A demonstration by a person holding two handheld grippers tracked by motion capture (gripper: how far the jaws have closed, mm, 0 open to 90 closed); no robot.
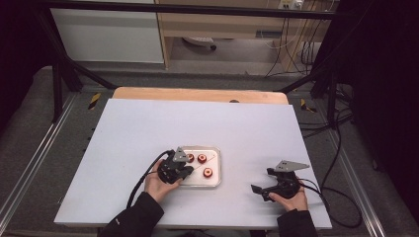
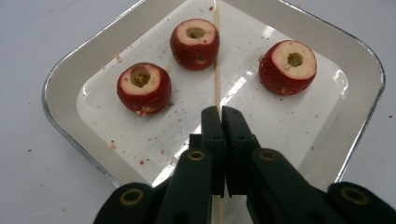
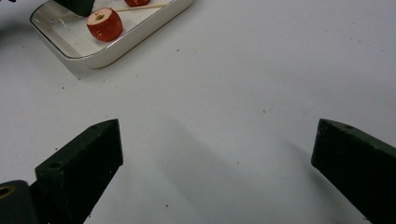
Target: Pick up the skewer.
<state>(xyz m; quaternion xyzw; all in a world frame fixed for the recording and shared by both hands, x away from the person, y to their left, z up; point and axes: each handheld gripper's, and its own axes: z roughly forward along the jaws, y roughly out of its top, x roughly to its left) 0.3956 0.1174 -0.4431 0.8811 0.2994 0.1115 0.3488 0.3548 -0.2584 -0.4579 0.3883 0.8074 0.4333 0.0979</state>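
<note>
We see the left gripper (image 2: 221,112) clamped on the skewer (image 2: 216,70), which points away toward the tray's (image 2: 70,79) far rim.

The high view looks down and forward over the whole counter (image 1: 148,123) from the near side. The left claw's view sits close over the tray (image 2: 70,79). The right claw's view looks low across the counter, sharing that tray (image 3: 116,44) far left.
</note>
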